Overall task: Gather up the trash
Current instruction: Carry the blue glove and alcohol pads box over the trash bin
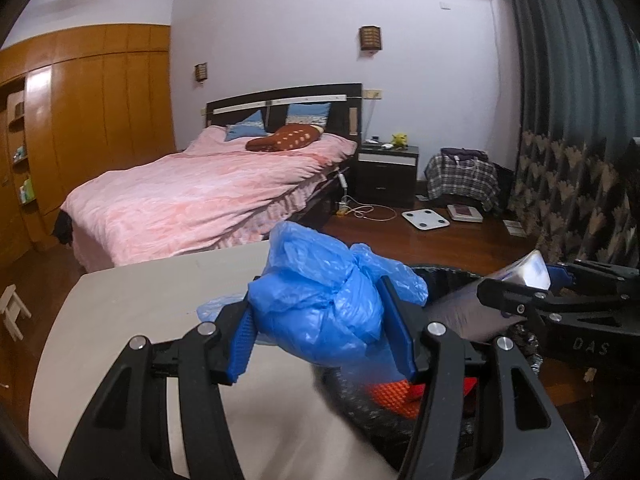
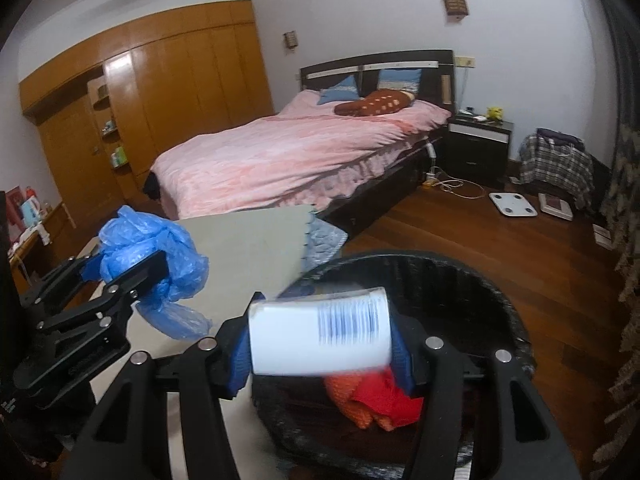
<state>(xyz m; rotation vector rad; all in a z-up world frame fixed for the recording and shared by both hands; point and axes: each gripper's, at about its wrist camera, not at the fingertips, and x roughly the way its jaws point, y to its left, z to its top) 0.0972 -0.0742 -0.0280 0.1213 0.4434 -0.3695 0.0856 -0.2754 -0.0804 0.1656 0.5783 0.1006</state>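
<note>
My left gripper [image 1: 324, 344] is shut on a crumpled blue plastic bag [image 1: 324, 300], held above the table edge beside the bin. It also shows in the right wrist view [image 2: 128, 276] with the bag [image 2: 156, 252]. My right gripper [image 2: 320, 348] is shut on a white carton with a barcode [image 2: 320, 332], held over the black bin [image 2: 460, 276]. The carton [image 1: 520, 272] and right gripper [image 1: 532, 284] show at the right of the left wrist view. Red and orange trash [image 2: 372, 400] lies inside the bin.
A beige table [image 1: 140, 304] is below the left gripper, with a light blue item [image 2: 324, 240] at its far edge. Behind it are a pink bed [image 1: 208, 192], a wooden wardrobe [image 1: 88, 120], a nightstand [image 1: 386, 174], a white scale [image 1: 426, 218] and a dark wooden floor.
</note>
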